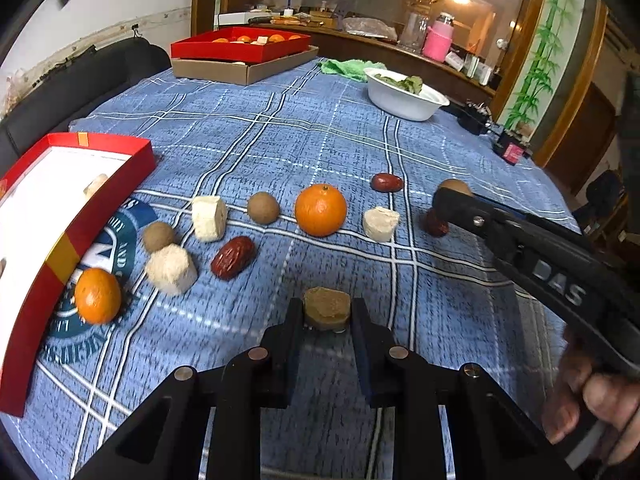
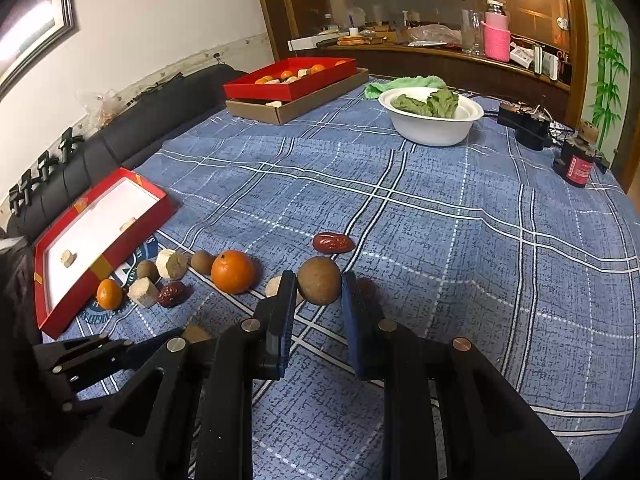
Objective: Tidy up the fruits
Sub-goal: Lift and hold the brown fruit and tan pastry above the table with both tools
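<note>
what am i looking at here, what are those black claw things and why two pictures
Each black claw is a hand-held gripper a person squeezes, with a camera looking along its two fingers, so each picture is one gripper's view. The left hand-held gripper has its fingers either side of a tan chunk; the right hand-held gripper brackets a brown round fruit. Whether either is squeezing yet is unclear. On the blue checked tablecloth lie an orange, a red date and a red tray.
</note>
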`<state>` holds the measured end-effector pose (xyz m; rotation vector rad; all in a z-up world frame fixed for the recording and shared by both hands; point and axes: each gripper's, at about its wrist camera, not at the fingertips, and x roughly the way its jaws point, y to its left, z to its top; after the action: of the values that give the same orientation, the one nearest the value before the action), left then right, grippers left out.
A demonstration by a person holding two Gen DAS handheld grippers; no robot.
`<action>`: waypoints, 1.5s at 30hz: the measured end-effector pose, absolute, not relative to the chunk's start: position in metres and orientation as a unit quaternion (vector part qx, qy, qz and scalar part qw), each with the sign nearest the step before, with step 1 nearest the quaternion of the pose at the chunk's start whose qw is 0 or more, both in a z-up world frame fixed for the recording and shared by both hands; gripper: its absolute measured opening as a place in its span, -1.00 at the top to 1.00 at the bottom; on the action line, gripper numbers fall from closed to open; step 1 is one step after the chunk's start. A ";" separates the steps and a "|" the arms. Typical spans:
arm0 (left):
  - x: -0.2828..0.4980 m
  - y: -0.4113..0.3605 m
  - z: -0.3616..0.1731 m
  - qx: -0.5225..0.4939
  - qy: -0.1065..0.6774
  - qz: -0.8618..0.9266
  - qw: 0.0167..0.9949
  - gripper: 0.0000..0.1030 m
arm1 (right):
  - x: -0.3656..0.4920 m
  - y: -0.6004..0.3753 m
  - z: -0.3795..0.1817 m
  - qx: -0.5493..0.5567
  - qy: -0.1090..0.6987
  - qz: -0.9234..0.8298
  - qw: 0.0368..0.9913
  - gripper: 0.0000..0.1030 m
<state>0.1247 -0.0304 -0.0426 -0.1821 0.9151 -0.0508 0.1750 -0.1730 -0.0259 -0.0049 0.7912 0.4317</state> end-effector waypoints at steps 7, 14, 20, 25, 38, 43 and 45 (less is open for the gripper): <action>0.110 -0.020 -0.038 -0.087 0.436 -0.013 0.895 0.56 | 0.169 -0.168 -0.024 -0.012 0.387 0.205 0.899 0.59; 0.101 -0.020 -0.033 -0.083 0.428 -0.009 0.900 0.56 | 0.138 -0.169 -0.023 -0.015 0.386 0.206 0.899 0.59; 0.098 -0.023 -0.035 -0.071 0.423 -0.005 0.903 0.56 | 0.122 -0.175 -0.025 -0.005 0.379 0.196 0.904 0.59; 0.097 -0.026 -0.038 -0.062 0.420 0.000 0.906 0.56 | 0.121 -0.176 -0.025 -0.001 0.373 0.195 0.907 0.59; 0.103 -0.026 -0.048 -0.066 0.437 0.005 0.897 0.55 | 0.119 -0.174 -0.028 0.001 0.365 0.205 0.908 0.59; 0.104 -0.026 -0.048 -0.061 0.437 0.009 0.898 0.55 | 0.117 -0.172 -0.029 -0.004 0.364 0.207 0.908 0.59; 0.103 -0.025 -0.047 -0.063 0.435 0.011 0.898 0.55 | 0.117 -0.172 -0.029 -0.004 0.364 0.207 0.908 0.59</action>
<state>0.1033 -0.0248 -0.0475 -0.1302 0.9016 0.0219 0.1167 -0.1723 -0.0290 -0.0073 0.7504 0.4264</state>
